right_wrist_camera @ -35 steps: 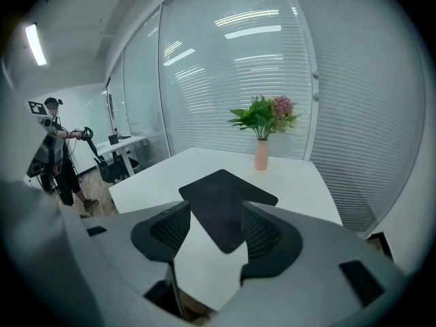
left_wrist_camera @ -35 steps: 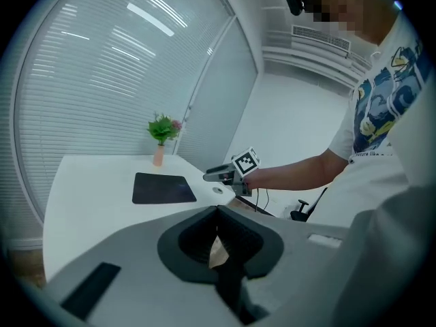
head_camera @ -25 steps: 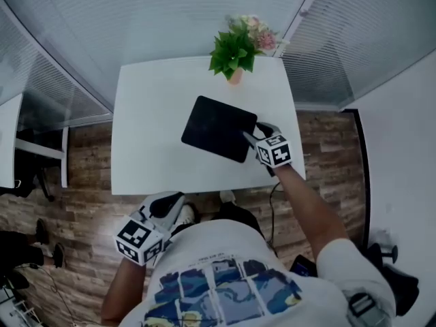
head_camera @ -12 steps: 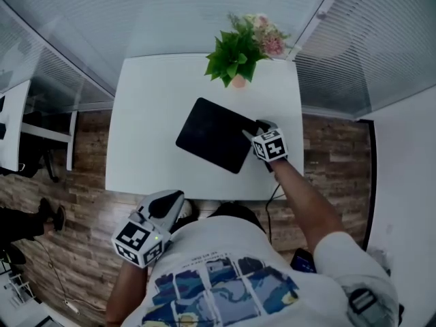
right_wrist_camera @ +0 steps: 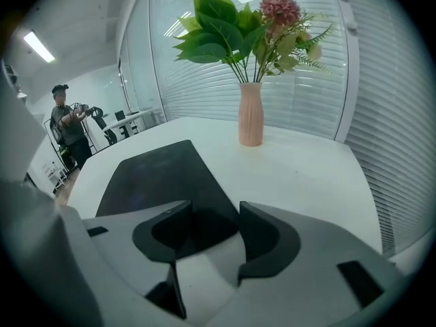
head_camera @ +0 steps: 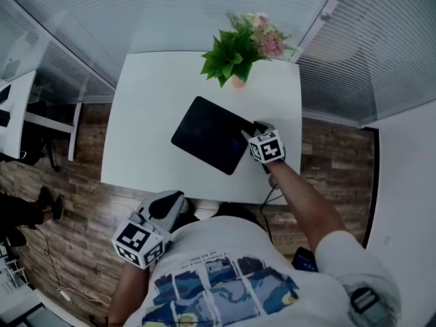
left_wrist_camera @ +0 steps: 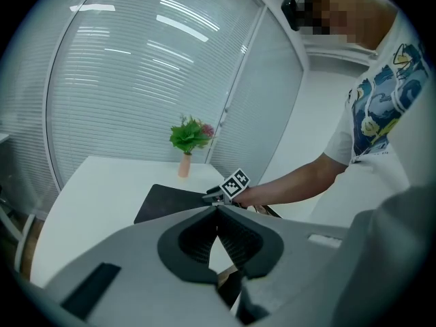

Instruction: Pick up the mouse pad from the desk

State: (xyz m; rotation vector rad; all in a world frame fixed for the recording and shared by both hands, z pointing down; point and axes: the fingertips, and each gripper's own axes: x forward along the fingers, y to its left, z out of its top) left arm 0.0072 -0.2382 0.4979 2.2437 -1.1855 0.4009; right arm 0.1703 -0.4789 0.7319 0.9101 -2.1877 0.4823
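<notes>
The step in hand is judged to be the seizing of the mouse pad [head_camera: 208, 142] at its near right corner by the right gripper [head_camera: 252, 130]. The pad is seen lying flat and askew on the right half of the white desk [head_camera: 146, 114], with the potted plant [head_camera: 234, 53] standing beyond it, apart from it, near the far edge. For a good grip, one jaw is best slid under the thin edge while the other is brought down on top. As the pad looks thin and lies close to the desktop, the corner may have to be teased up first, and the closing should be done slowly so that the pad is not merely pushed away. A pad lifted by one corner is likely to droop, so it should be raised well clear of the desk

In the right gripper view the jaws are seen moderately apart, with the pad's corner in the gap between them. Nothing is clamped, and whether either jaw touches the pad cannot be told. The left gripper [head_camera: 170, 204] is held low by the person's body, off the desk, and in the left gripper view its jaws are seen pressed together with nothing between them
</notes>
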